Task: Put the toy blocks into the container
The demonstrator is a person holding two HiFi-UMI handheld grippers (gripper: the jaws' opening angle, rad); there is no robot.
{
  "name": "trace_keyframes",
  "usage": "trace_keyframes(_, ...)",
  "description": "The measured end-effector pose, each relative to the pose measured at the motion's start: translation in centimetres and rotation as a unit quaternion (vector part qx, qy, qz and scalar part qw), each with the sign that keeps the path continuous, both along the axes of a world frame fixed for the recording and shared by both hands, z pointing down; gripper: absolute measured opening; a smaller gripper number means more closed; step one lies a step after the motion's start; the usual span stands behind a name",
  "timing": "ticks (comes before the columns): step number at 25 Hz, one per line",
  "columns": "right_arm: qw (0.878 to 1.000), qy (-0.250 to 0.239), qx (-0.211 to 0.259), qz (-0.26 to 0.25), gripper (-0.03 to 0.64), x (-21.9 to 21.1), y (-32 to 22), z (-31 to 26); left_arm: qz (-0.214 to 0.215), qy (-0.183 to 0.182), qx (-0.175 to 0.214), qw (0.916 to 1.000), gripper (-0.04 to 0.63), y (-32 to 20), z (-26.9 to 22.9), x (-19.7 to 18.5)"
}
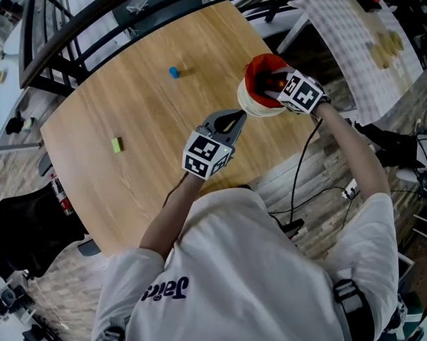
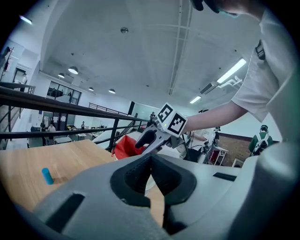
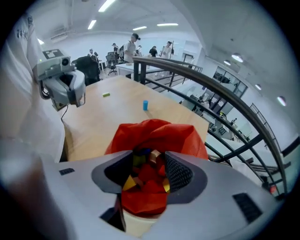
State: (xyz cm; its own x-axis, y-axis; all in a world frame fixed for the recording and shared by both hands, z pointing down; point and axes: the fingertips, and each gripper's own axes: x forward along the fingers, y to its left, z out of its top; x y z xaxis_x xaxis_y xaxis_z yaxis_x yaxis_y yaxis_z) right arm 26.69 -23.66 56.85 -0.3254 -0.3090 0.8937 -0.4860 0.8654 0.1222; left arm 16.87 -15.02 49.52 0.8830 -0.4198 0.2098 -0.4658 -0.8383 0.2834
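Presently the right tongs (image 3: pixel 149 170) hang nose-down over the container (image 1: pixel 254 108), jaws apart and nothing pinched. Loose blocks (image 3: pixel 130 183) lie in the red liner (image 3: pixel 157 133) directly below the gap. Left tongs (image 2: pixel 151 159) sit near level, jaws together at the tips, empty. Judged step: release over the mouth. To do it well, lift straight up with jaws wide, without snagging the liner's folds or tipping the container, which stands near the table (image 1: pixel 150 183) edge at 2 o'clock. Two blocks lie outside, well apart: blue block (image 1: pixel 174 72) at 12 o'clock, green block (image 1: pixel 117 143) at 9 o'clock. Only the right gripper view shows the container's contents. Head view hides most of them behind the tongs, but alone gives the whole layout. Left gripper view catches the blue block at its 8 o'clock; the green one is absent there.
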Motion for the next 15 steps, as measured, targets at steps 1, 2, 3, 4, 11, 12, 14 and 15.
trace_keyframes(1, 1.000, -0.014, 0.012, 0.009, 0.204, -0.1, 0.2, -1.2, 0.001, 0.001, 0.000, 1.0000, 0.006, 0.2, -0.1, -0.1)
trace_keyframes(2, 0.999, -0.029, 0.024, 0.018, 0.204, -0.3, 0.4, -2.5, 0.002, 0.002, 0.001, 1.0000, 0.006, 0.4, -0.2, -0.2)
trace_keyframes(3, 0.998, -0.046, 0.037, 0.027, 0.204, -0.6, 0.7, -3.8, 0.002, 0.003, 0.001, 1.0000, 0.006, 0.6, -0.3, -0.3)
trace_keyframes(4, 0.996, -0.064, 0.051, 0.034, 0.204, -1.1, 1.0, -5.2, 0.002, 0.004, 0.002, 1.0000, 0.006, 0.8, -0.4, -0.5)
trace_keyframes(11, 0.967, -0.216, 0.085, 0.108, 0.204, -6.6, 3.9, -10.9, -0.047, 0.006, 0.006, 0.9988, 0.006, -0.1, -0.5, -3.6)
trace_keyframes(12, 0.959, -0.242, 0.080, 0.125, 0.204, -7.6, 4.1, -11.1, -0.061, 0.004, 0.006, 0.9981, 0.006, -0.5, -0.3, -4.4)
trace_keyframes(14, 0.947, -0.276, 0.079, 0.145, 0.204, -9.7, 4.5, -11.0, -0.088, 0.001, 0.004, 0.9961, 0.006, -1.0, 0.2, -6.3)
trace_keyframes(15, 0.944, -0.283, 0.084, 0.149, 0.204, -10.8, 4.7, -10.7, -0.100, 0.000, 0.002, 0.9949, 0.006, -1.3, 0.4, -7.3)
